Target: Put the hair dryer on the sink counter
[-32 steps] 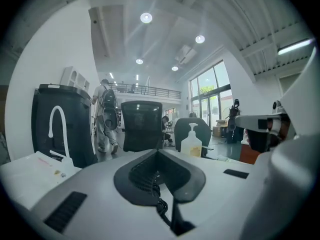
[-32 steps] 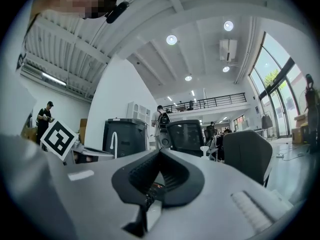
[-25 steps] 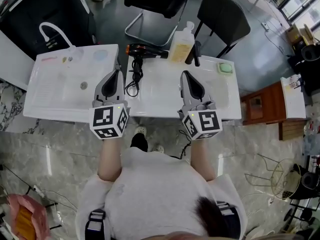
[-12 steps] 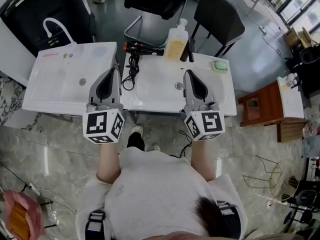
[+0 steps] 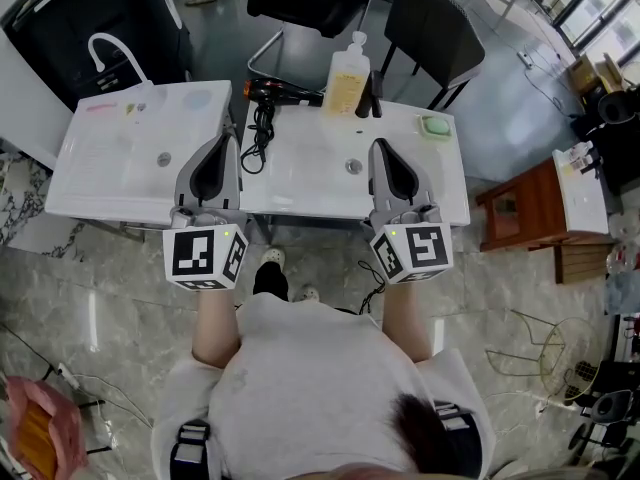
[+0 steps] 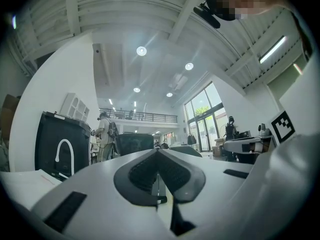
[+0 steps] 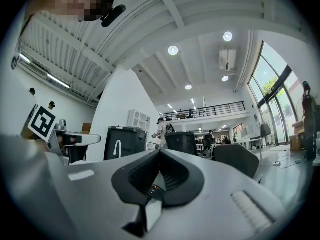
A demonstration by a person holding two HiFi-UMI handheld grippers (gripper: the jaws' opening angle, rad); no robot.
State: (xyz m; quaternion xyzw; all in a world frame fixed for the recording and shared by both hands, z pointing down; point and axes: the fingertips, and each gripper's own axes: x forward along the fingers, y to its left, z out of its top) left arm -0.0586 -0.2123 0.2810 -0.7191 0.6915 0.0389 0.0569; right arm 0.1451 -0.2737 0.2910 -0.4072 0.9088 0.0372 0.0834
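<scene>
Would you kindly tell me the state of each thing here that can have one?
left hand-held gripper: shut, empty.
right hand-held gripper: shut, empty.
hair dryer: lying on the sink counter, not held.
cord: bunched loosely on the counter.
pump bottle: upright.

Sink counter [image 5: 300, 183]: white, smooth, glossy. Hair dryer [image 5: 283, 93] at 12 o'clock: black glossy plastic. Bottle [image 5: 346, 86] beside it: translucent plastic. Floor [image 5: 100, 308]: polished, stone-look, reflective. Left gripper [image 5: 230, 140], right gripper [image 5: 378, 148]: matt grey plastic; pads [image 6: 142, 171] black, ribbed. Cabinet [image 5: 520, 213] at 3 o'clock: brown wood. Shirt [image 5: 320, 388]: white cloth.
</scene>
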